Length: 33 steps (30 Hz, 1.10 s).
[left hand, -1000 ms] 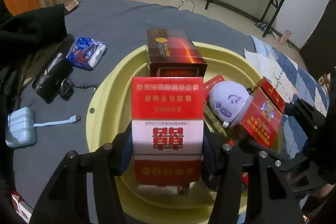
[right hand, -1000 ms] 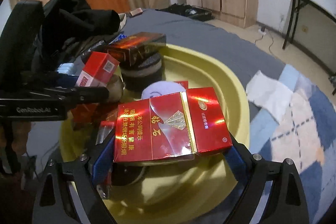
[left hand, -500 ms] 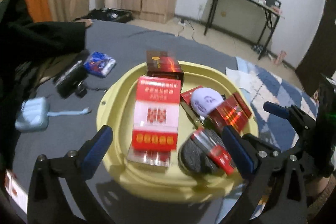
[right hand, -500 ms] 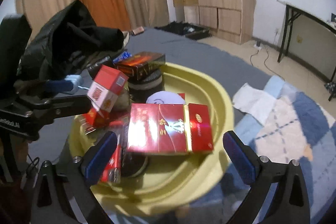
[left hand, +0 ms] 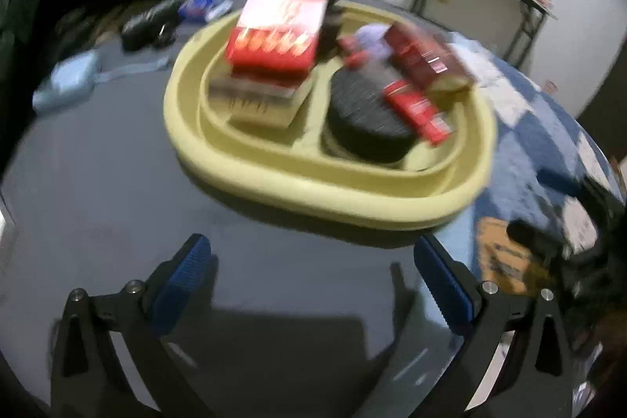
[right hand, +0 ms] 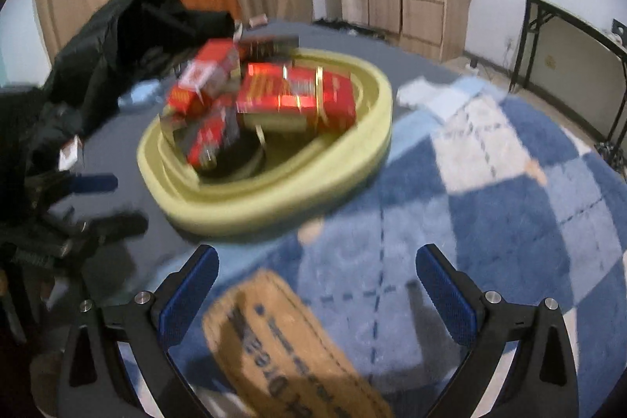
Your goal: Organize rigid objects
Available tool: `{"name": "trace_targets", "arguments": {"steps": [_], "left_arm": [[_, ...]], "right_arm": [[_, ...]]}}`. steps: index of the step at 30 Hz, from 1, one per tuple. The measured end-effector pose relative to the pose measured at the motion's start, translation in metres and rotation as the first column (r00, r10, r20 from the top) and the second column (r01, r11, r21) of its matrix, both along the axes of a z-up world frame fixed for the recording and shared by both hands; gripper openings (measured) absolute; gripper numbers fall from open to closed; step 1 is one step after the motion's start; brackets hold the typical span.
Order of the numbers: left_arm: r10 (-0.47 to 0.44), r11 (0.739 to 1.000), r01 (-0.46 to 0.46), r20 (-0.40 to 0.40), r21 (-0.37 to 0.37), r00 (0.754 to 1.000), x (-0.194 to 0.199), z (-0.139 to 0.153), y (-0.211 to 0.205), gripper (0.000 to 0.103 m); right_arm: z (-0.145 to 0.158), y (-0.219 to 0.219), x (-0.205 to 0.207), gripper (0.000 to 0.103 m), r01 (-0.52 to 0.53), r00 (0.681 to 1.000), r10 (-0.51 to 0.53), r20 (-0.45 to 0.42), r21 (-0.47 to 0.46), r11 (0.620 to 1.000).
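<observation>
Both grippers, left [left hand: 311, 263] and right [right hand: 316, 271], stand wide open with nothing between their blue pads, each short of the yellow tray [left hand: 274, 179] on the grey bedcover [left hand: 98, 183]. Blur smears everything: the tray holds a red-and-white box [left hand: 280, 22] leaning atop a stack, more red boxes [right hand: 298, 96], and a black round thing [left hand: 368, 116] half hidden beneath them, print unreadable. Under the right gripper a tan box [right hand: 290, 347] on the blue checked blanket [right hand: 490, 202] runs off the lower edge.

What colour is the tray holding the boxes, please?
Pale yellow tray, clearest in the left wrist view.
</observation>
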<state>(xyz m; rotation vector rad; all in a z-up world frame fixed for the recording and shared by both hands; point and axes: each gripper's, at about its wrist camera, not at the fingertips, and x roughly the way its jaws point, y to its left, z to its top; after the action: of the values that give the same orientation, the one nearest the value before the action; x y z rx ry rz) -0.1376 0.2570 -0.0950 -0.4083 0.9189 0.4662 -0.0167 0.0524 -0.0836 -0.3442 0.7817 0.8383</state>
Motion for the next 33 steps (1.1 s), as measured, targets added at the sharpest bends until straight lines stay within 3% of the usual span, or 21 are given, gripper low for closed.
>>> {"name": "trace_targets", "arguments": {"steps": [2,4,6,9,18,33], "left_arm": [[0.03,1.0,-0.029,-0.023,0.001,0.999,0.006,-0.013,0.001,0.103],[0.027,0.995,-0.023,-0.041,0.094,0.999,0.013,-0.02,-0.006,0.103],[0.023,0.992,-0.018,-0.039,0.127,0.999,0.018,-0.022,-0.01,0.103],[0.03,0.993,-0.025,-0.036,0.117,0.999,0.026,-0.023,-0.007,0.103],[0.03,0.993,-0.025,-0.038,0.116,0.999,0.031,-0.024,-0.008,0.103],[0.03,0.994,-0.027,-0.032,0.108,0.999,0.031,-0.024,-0.006,0.103]], "right_arm": [[-0.014,0.006,0.001,0.103,-0.013,1.0,0.013,-0.004,-0.057,0.998],[-0.025,0.015,0.003,0.103,-0.034,0.999,0.033,-0.015,-0.09,0.995],[-0.024,0.021,0.007,0.103,-0.037,0.999,0.037,-0.01,-0.081,0.996],[-0.024,0.026,0.017,0.103,-0.029,0.999,0.028,-0.024,-0.06,0.998],[-0.035,0.052,0.022,0.103,-0.017,1.0,0.02,0.02,-0.117,0.993],[-0.034,0.047,0.021,0.103,-0.023,1.0,0.024,0.01,-0.106,0.994]]}}
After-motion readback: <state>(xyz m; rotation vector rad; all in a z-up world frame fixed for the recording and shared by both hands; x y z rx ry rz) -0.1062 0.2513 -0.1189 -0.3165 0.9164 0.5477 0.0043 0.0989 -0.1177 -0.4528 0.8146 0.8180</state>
